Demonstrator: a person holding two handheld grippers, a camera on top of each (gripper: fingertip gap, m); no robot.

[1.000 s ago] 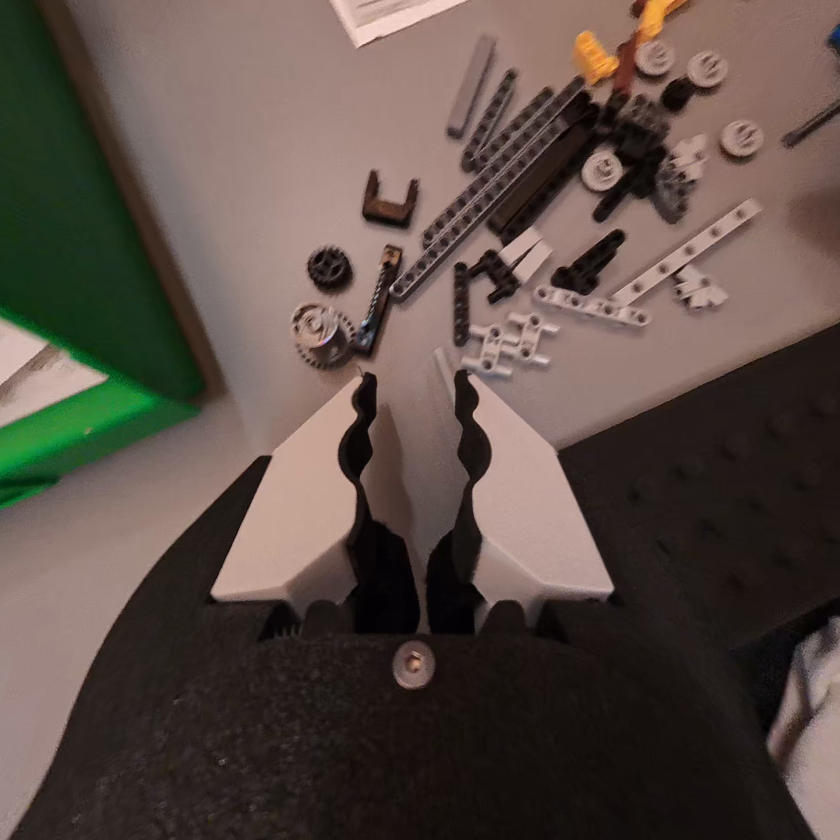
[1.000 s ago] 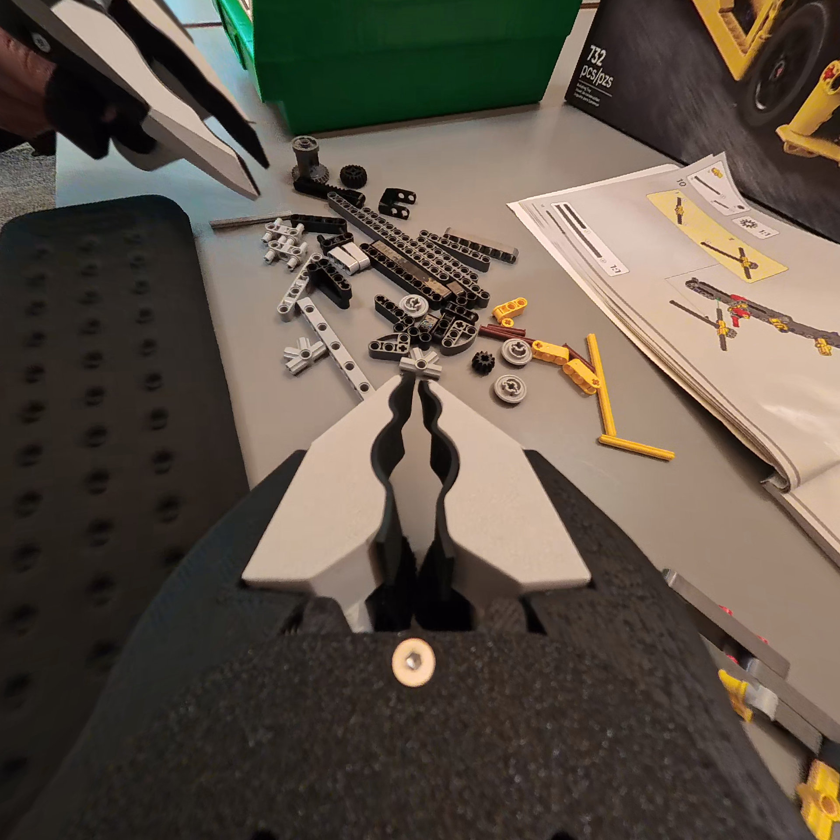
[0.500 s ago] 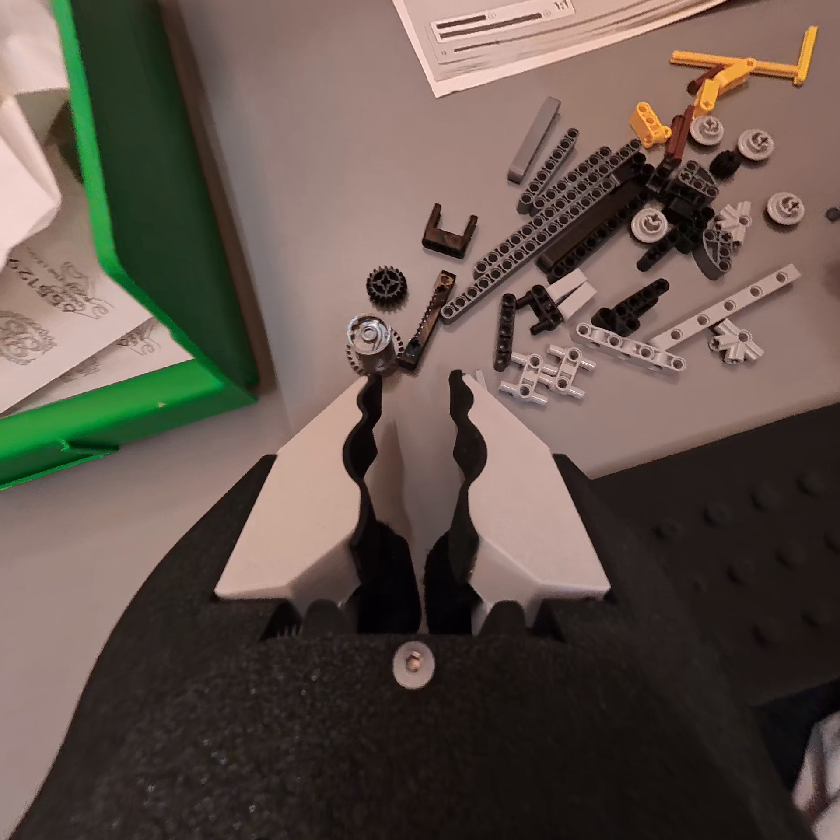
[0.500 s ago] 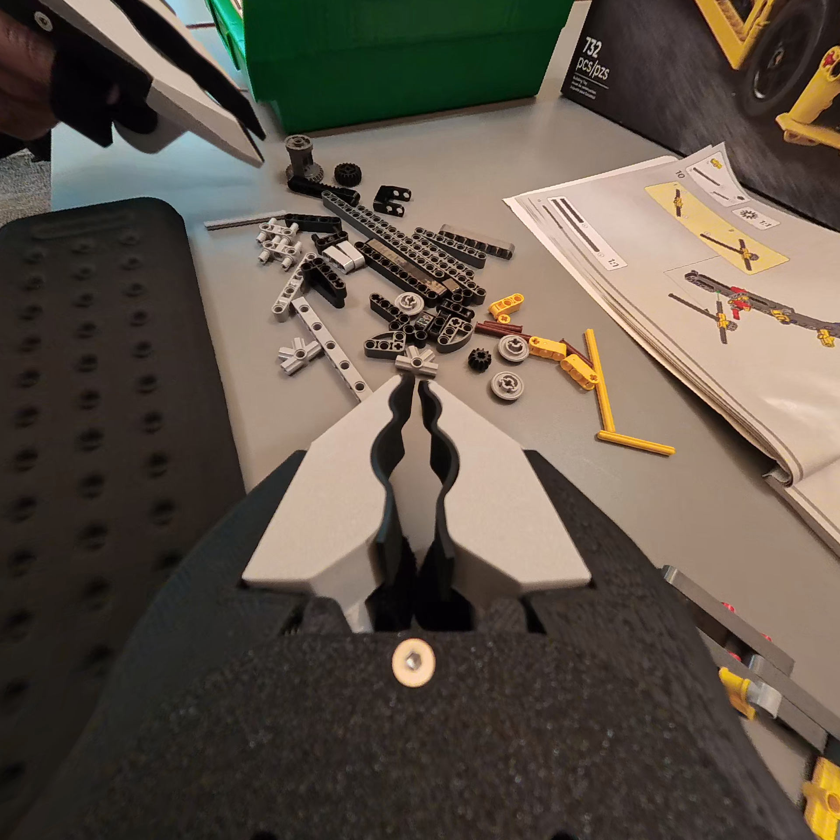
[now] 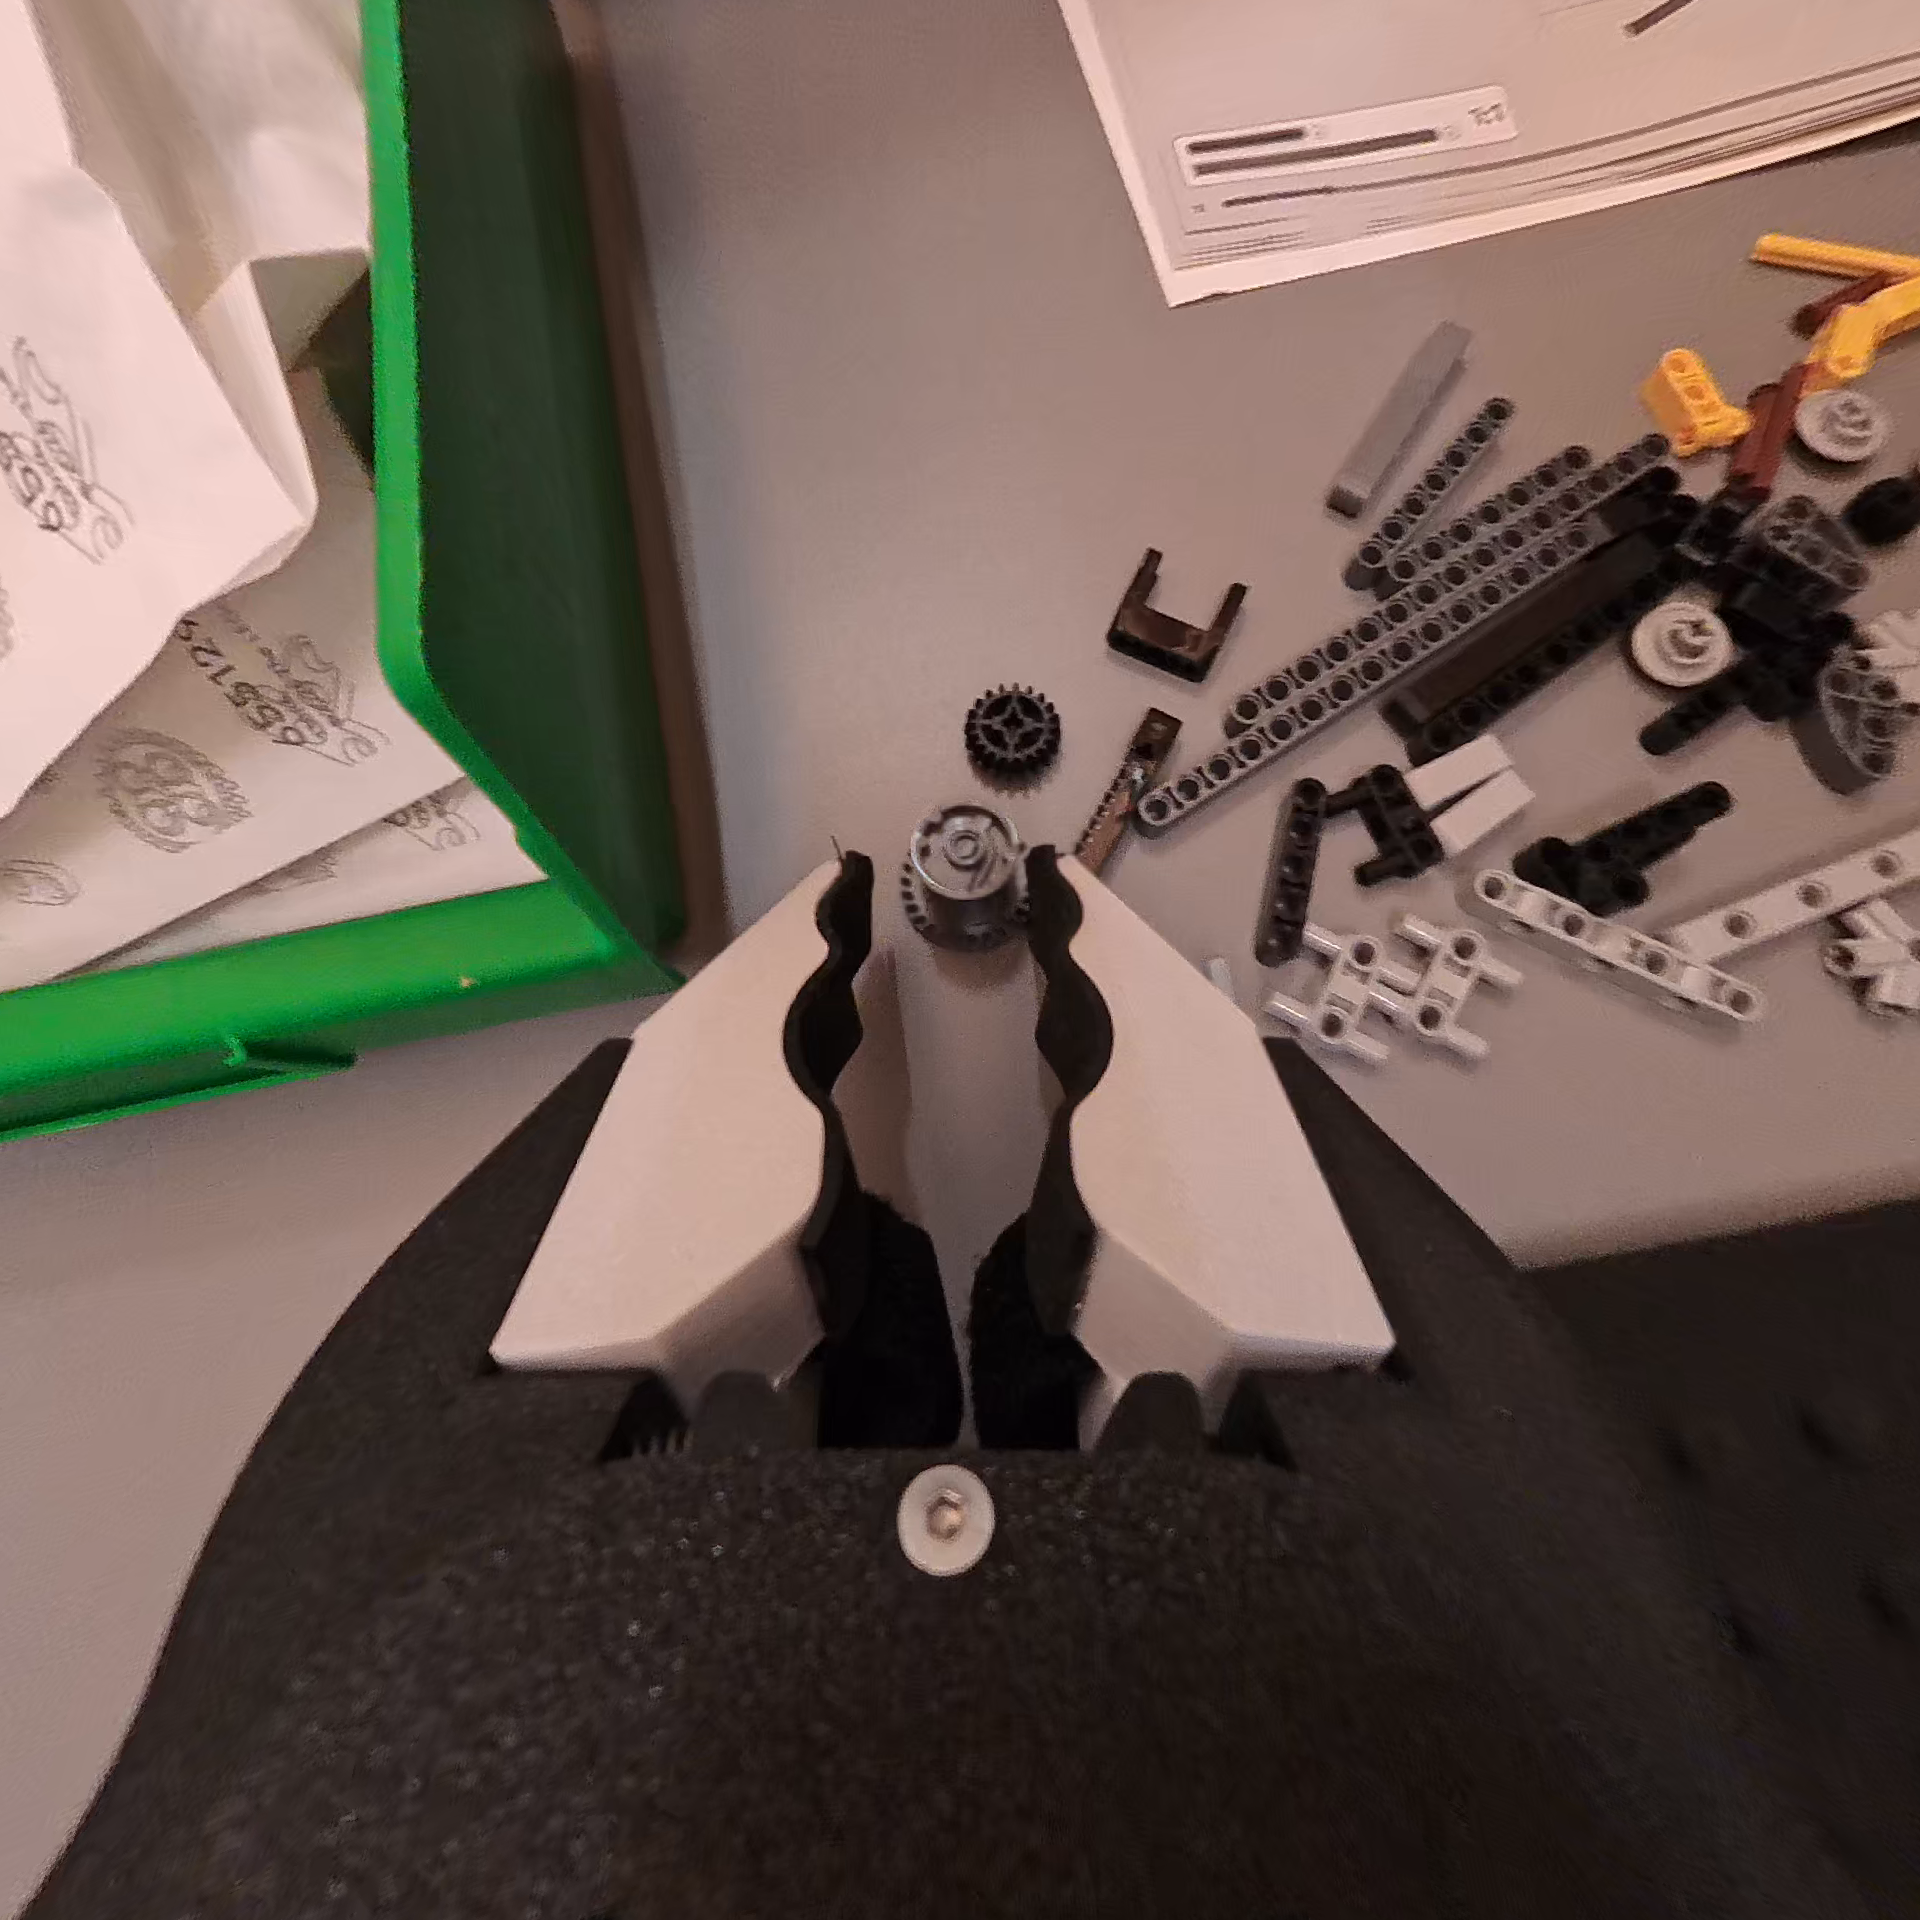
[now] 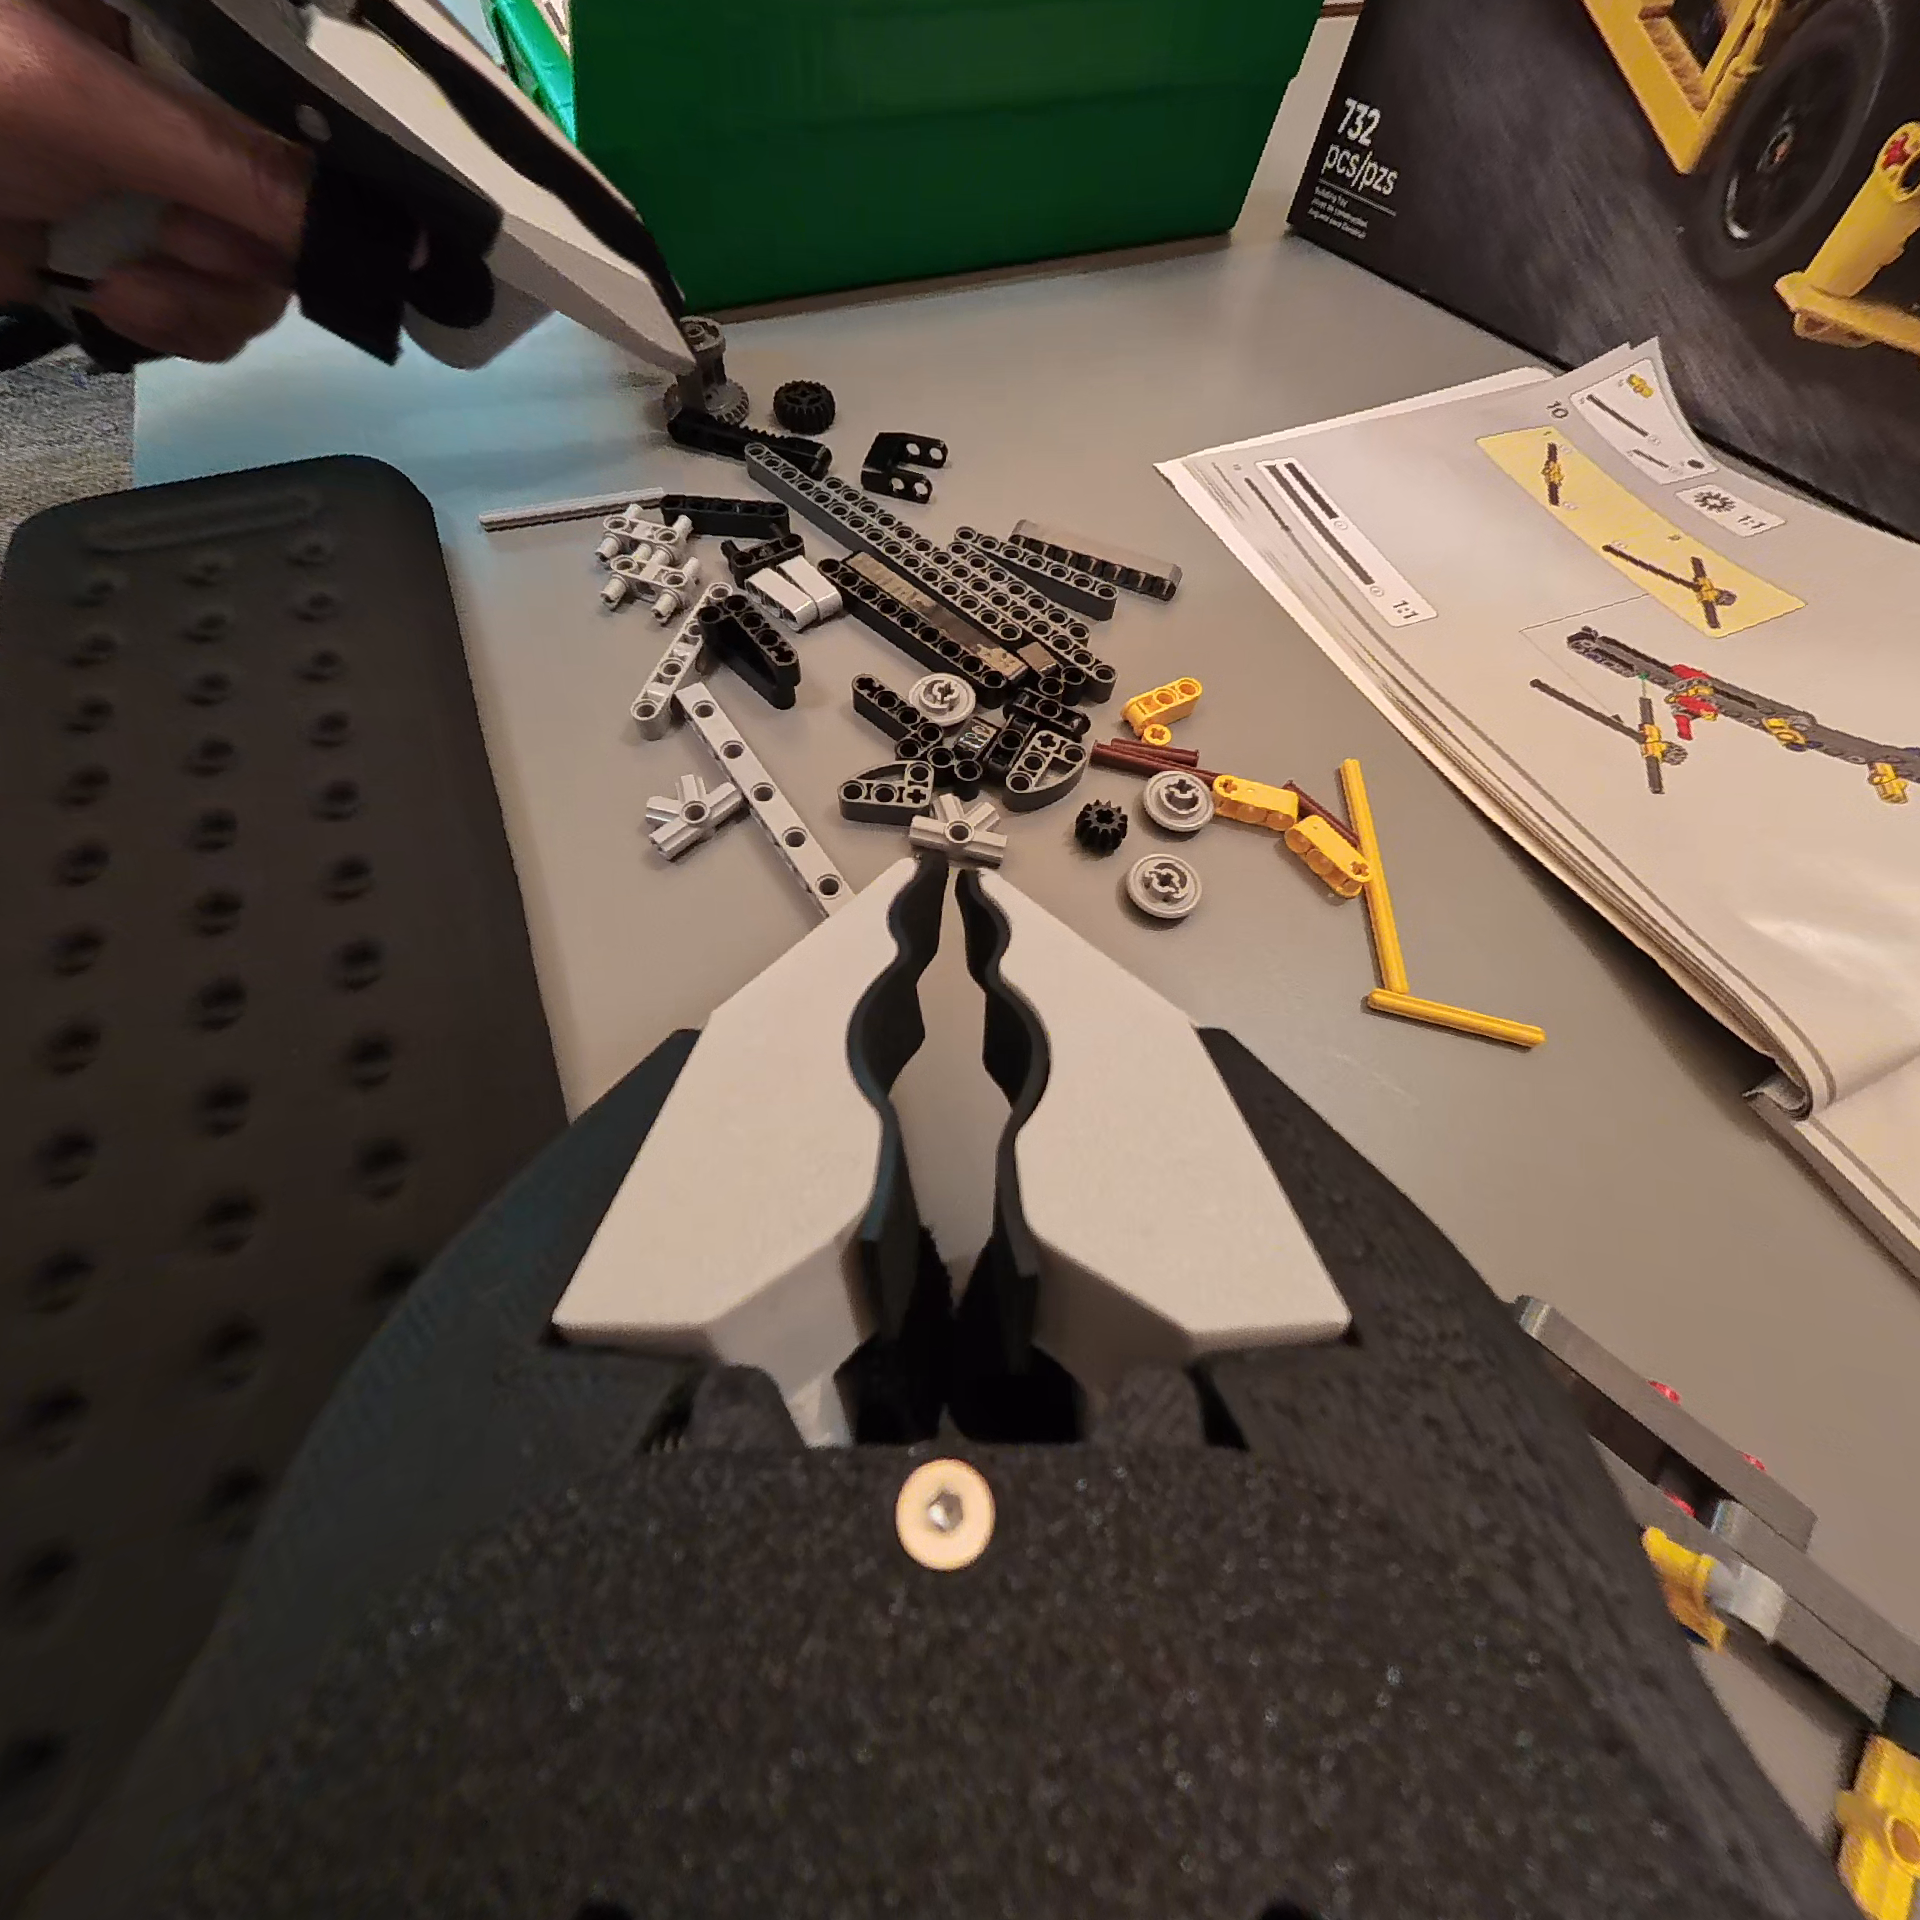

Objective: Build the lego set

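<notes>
Loose Lego Technic parts (image 6: 935,623) lie in a pile on the grey table: black and grey beams, grey connectors, yellow axles and pins. My left gripper (image 5: 948,868) is open, low over the table, and its fingertips straddle an upright grey gear spool (image 5: 961,878). A small black gear (image 5: 1013,727) lies just beyond it. In the right wrist view the left gripper (image 6: 665,332) reaches down onto the spool (image 6: 707,369). My right gripper (image 6: 948,875) is shut and empty, just short of a grey cross connector (image 6: 956,831).
A green bin (image 5: 488,520) holding white paper bags stands left of the spool. An open instruction booklet (image 6: 1610,675) and the set's box (image 6: 1610,187) are at the right. A black perforated mat (image 6: 208,935) lies at the left. A part-built grey and yellow assembly (image 6: 1745,1579) sits at the lower right. Across from one pair of fingers to the other is roughly 25 cm. The grey cross connector (image 6: 956,831) lies some 5 cm from my right tips, 20 cm from my left tips.
My left gripper has moved forward and down, so the grey gear spool now sits between its open fingertips. The right gripper has barely moved.
</notes>
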